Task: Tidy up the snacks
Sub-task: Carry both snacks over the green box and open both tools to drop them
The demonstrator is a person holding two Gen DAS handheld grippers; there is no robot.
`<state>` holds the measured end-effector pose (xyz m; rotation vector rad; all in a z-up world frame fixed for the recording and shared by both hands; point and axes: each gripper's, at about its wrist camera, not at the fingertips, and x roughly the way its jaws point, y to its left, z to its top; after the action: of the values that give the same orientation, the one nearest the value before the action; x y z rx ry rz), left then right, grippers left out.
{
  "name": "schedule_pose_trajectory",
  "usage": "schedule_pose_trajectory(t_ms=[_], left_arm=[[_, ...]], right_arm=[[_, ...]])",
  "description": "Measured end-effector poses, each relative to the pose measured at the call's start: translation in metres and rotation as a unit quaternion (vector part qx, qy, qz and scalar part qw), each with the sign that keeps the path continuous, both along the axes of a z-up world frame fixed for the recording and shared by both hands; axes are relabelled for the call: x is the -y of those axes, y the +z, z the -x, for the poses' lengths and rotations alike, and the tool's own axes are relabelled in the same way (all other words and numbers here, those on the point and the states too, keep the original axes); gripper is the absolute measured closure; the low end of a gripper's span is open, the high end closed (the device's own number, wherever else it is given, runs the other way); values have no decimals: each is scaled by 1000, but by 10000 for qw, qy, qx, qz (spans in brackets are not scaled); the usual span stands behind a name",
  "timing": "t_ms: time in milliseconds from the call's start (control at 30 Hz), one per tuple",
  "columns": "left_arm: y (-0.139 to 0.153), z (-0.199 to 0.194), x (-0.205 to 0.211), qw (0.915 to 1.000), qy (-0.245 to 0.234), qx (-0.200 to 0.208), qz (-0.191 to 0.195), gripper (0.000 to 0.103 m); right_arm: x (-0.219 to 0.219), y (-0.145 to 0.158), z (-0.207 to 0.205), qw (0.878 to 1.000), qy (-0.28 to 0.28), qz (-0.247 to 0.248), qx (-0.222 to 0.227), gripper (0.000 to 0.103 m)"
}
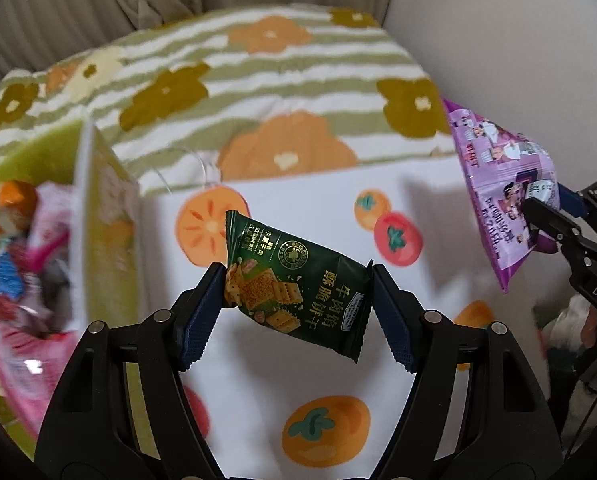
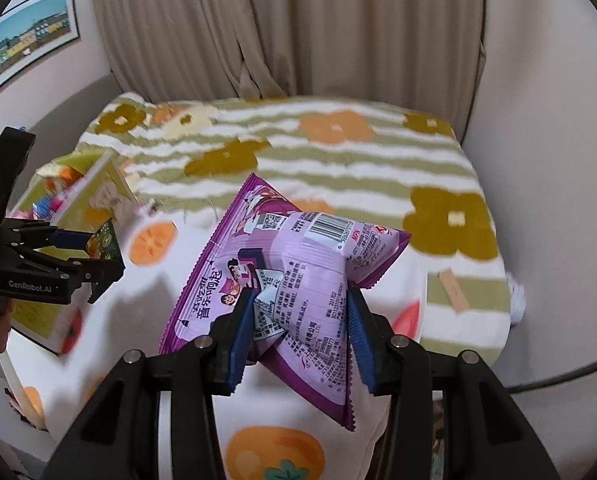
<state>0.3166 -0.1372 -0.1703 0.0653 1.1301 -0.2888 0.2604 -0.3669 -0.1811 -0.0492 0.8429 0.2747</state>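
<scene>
My left gripper (image 1: pixel 296 292) is shut on a dark green cracker packet (image 1: pixel 294 288) and holds it in the air above the white persimmon-print cloth (image 1: pixel 282 376). In the right wrist view the same packet (image 2: pixel 105 242) shows at the left, in the left gripper (image 2: pixel 98 258). My right gripper (image 2: pixel 300 320) is shut on a crumpled purple snack bag (image 2: pixel 294 280) and holds it up over the cloth. That bag (image 1: pixel 502 184) shows at the right of the left wrist view. A yellow-green box (image 1: pixel 98 216) with several snack packets inside stands at the left.
A green-striped flower blanket (image 1: pixel 258 88) covers the surface behind the white cloth. Beige curtains (image 2: pixel 290 28) hang at the back. A framed picture (image 2: pixel 30 32) is on the left wall. The box (image 2: pixel 86 196) stands by the cloth's left edge.
</scene>
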Motion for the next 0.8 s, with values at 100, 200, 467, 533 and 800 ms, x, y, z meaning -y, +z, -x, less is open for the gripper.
schedule_pose_trajectory(t_ms=[100,200,467,533,800], left_arm=[[30,8,-17,9996,105,251,66,34],[57,18,-43,9985,253,474,57,34],[96,50,-142,9935,884,718,35,34],[99,56,-168,9917,1057,730,5,34],[80,51,-263,9876,1455,584,-68,34]], right_arm=[[-17,28,2,9996,153,-46,253,62],[-41,55,5,9981,338,-175,489,62],[-132,95,15,9903,1027,-497,796,62],[-158,99,18,9878,1209,-585,782,62],[-247,99,25,9826,1593,-697,653,62]])
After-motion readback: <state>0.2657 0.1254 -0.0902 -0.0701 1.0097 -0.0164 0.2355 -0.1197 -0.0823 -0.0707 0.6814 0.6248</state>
